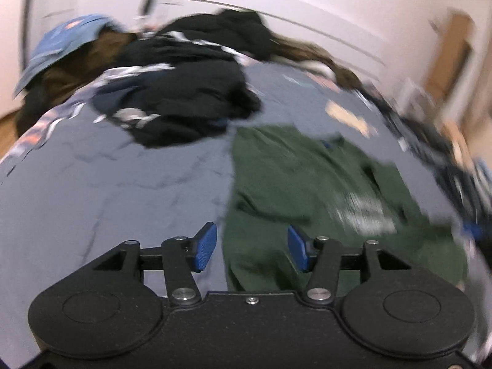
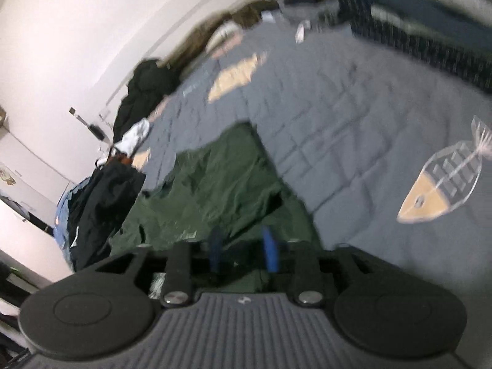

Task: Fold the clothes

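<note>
- Two tools in view, one per wrist camera; both frames blurred, so fine detail is uncertain.
- Far left, left-wrist view: blue garment point(image 1: 64, 46) draped over brown fabric at the bed's edge.
- Just right of it: heap of dark clothes point(image 1: 184, 98) on the grey quilt point(image 1: 107, 178), apparently the unfolded stock, kept clear of the working area.
- Centre-right: green shirt point(image 1: 323, 184) lies spread on the quilt, pale print facing up, its left edge running toward the camera. Judged to be the item now being folded, laid flat so edges can be matched.
- Left tool point(image 1: 252, 250): jaws moderately wide, blue pads point(image 1: 204, 247) apart, nothing between them; it hovers over the shirt's left edge, touching nothing.
- Right-wrist view, left side: dark clothes hang at the bed's edge beside the wall.
- Centre: the green shirt fills the middle, rumpled, with a fold ridge.
- Right tool point(image 2: 243, 252): jaws moderately open just above the shirt; no cloth visibly pinched, though blur limits certainty.
- Right: bare quilt with a fish motif point(image 2: 442, 181), free room for the fold.
</note>
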`<state>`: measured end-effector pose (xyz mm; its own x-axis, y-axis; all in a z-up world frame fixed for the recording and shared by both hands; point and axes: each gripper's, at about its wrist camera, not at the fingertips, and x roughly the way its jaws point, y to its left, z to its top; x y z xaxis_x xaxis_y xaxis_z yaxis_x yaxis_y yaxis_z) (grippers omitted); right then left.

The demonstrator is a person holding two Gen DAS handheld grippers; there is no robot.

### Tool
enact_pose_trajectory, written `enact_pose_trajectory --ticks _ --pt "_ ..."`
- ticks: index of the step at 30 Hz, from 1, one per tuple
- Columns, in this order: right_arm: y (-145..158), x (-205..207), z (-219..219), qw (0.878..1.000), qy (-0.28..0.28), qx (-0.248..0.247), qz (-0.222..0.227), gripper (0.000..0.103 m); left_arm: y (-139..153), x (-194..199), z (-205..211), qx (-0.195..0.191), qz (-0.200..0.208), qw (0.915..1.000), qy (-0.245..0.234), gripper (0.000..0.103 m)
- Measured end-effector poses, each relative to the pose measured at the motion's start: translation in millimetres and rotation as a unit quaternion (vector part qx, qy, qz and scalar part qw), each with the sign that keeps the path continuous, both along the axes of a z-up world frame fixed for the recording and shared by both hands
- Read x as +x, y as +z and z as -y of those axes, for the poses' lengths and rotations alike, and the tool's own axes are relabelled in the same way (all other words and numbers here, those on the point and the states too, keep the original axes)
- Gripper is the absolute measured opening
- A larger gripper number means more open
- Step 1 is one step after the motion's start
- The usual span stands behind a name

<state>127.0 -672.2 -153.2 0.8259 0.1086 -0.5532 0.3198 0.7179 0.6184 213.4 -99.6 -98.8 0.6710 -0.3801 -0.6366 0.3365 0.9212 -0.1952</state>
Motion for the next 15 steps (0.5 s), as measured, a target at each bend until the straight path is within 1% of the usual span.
enact_pose_trajectory --ticks 1,4,6,7,9,11,12,13,15 --pt "1.5 -3.9 3.8 1.000 -0.007 0.001 0.010 0.047 -3.2 -4.2 5.6 0.020 0.002 0.9997 -0.014 0.051" --pt "6.3 -7.3 10.6 0.999 -0.017 -0.006 0.030 0.049 -16.5 -13.7 18.9 0.074 0.013 0.9959 -0.050 0.051" --pt "9.3 -7.8 11.9 0.999 -0.014 -0.018 0.043 0.050 -24.4 -19.2 27.0 0.099 0.022 0.9919 -0.076 0.051" --pt "10.3 -7.7 6.8 0.998 0.004 -0.036 0.046 0.050 -27.7 -21.5 32.1 0.113 0.030 0.9890 -0.090 0.051" --pt "11.1 -5.3 -8.8 0.994 0.049 -0.088 0.038 0.051 -32.5 -24.3 43.0 0.147 0.041 0.9807 -0.122 0.051" --pt "10.4 -2.0 -26.7 0.983 0.107 -0.146 0.022 0.051 -39.2 -23.3 49.7 0.175 0.047 0.9727 -0.145 0.053" --pt "8.4 0.5 -34.9 0.975 0.139 -0.170 0.013 0.051 -42.0 -21.2 51.5 0.185 0.047 0.9702 -0.149 0.058" --pt "5.8 2.7 -41.1 0.969 0.161 -0.186 0.005 0.051 -43.4 -18.2 51.8 0.188 0.047 0.9698 -0.147 0.063" --pt "-1.5 6.4 -46.1 0.966 0.177 -0.189 -0.008 0.052 -45.9 -9.9 49.6 0.187 0.049 0.9719 -0.134 0.064"
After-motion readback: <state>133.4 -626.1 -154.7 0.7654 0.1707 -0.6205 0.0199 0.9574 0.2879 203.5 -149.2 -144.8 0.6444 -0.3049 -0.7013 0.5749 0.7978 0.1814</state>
